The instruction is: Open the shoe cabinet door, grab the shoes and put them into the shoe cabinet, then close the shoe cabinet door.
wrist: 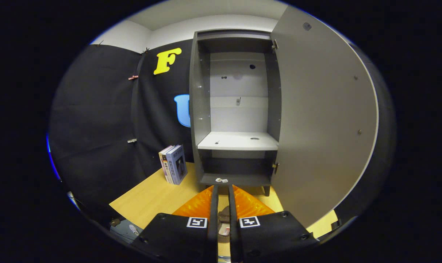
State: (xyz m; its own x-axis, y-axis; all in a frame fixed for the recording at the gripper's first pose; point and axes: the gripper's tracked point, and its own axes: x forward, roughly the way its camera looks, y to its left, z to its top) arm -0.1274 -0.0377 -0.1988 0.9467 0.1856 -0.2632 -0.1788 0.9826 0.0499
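Claw (221,190) fingers nearly together, slim gap, something brownish wedged between them, can't tell if it's shoe. Just ahead: shoe cabinet (235,109) on table (151,197), door (323,120) swung wide open rightward. Books (174,164) standing ahead-left beside cabinet.

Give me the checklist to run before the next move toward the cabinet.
1. Cabinet door open: ok, swung wide to the right.
2. Room on the middle shelf: ok.
3. Shoe in grip: cannot tell. A brown thing sits in the narrow gap between the fingers, but what it is and whether it is gripped are unclear.
4. Aim: ok. The gripper points at the bottom compartment.
5. Bottom compartment free: not ok. A small white object lies at its front edge.
6. Books out of the way: ok, standing left of the cabinet.
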